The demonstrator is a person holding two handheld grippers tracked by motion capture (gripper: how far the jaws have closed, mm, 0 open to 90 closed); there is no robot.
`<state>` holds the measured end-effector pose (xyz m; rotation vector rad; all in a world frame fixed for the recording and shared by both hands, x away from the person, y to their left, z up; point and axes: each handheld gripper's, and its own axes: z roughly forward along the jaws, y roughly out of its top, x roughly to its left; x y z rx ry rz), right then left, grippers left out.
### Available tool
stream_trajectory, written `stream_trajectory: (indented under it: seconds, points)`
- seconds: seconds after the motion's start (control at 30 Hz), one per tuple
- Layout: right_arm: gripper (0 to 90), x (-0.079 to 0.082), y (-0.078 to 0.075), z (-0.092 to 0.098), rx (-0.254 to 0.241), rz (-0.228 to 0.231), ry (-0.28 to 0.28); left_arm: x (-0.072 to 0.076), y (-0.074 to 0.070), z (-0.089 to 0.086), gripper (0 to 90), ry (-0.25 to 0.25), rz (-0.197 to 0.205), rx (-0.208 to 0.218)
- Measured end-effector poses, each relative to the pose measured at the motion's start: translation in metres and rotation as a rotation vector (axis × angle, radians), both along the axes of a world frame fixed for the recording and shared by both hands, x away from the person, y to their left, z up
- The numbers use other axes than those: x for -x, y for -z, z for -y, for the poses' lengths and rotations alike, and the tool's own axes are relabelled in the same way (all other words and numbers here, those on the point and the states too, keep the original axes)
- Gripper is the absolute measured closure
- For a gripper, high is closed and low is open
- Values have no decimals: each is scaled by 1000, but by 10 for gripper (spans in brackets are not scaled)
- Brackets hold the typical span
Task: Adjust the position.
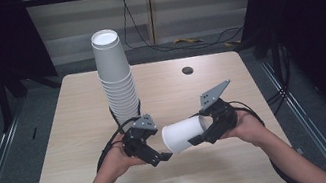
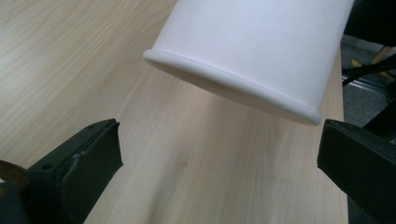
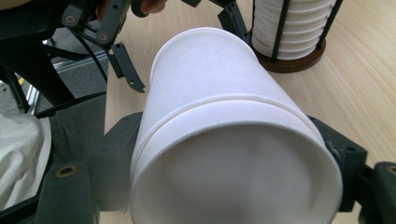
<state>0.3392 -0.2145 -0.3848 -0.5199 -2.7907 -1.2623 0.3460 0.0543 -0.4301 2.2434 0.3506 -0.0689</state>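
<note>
The right gripper (image 1: 199,138) has its two black jaws closed against the sides of a white paper cup (image 1: 183,134), one on either flank near the cup's closed base. In the right gripper view the cup (image 3: 224,140) appears to be two cups nested, a second rim line running around the wall. The cup lies on its side in the air above the table (image 1: 60,155), open mouth turned toward the left gripper (image 1: 158,156).

The left gripper's jaws stand wide apart, holding nothing; in the left gripper view the cup's rolled rim (image 2: 224,84) hangs just ahead of them, not touching either jaw.

Behind the left hand (image 1: 116,155) stands a tall stack of white cups (image 1: 115,74), upside down, in a black wire holder with a round dark base (image 3: 292,63). A small dark round hole (image 1: 187,70) sits farther back on the tabletop.
</note>
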Motion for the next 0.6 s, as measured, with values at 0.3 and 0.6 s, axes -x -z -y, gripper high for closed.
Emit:
stream_trajectory:
  seconds: [0.3,0.6]
  points:
    - [220,2,2,-5,-7,-1,-11,3,4,-2,0,-15,-23,51]
    - [220,2,2,-5,-19,-4,-16,3,7,1,0,-14,-37,56]
